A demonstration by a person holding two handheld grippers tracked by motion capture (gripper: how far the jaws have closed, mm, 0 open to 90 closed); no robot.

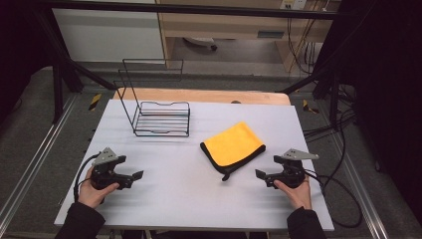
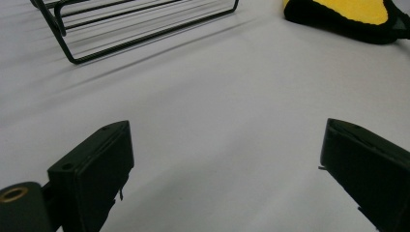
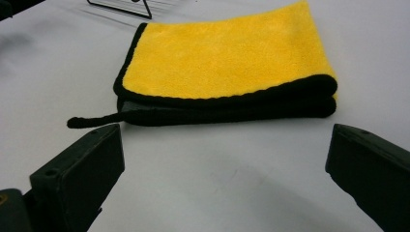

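Note:
A folded yellow cloth (image 1: 232, 148) with a black edge lies flat right of the table's middle. The right gripper view shows the cloth (image 3: 227, 58) straight ahead, a black loop trailing from its left corner. A black wire rack (image 1: 159, 112) stands at the far left of the table, empty. My left gripper (image 1: 138, 175) rests low near the front left, open, pointing right, nothing between its jaws (image 2: 227, 140). Near the front right sits my right gripper (image 1: 260, 174), also open and pointing left, a short way from the cloth, with a bare gap (image 3: 227, 140).
The white table (image 1: 189, 204) has bare surface between the two grippers. A wooden board (image 1: 199, 94) runs along its far edge. Cables (image 1: 343, 199) trail off the right side. Black frame bars (image 1: 59, 55) stand at the back corners.

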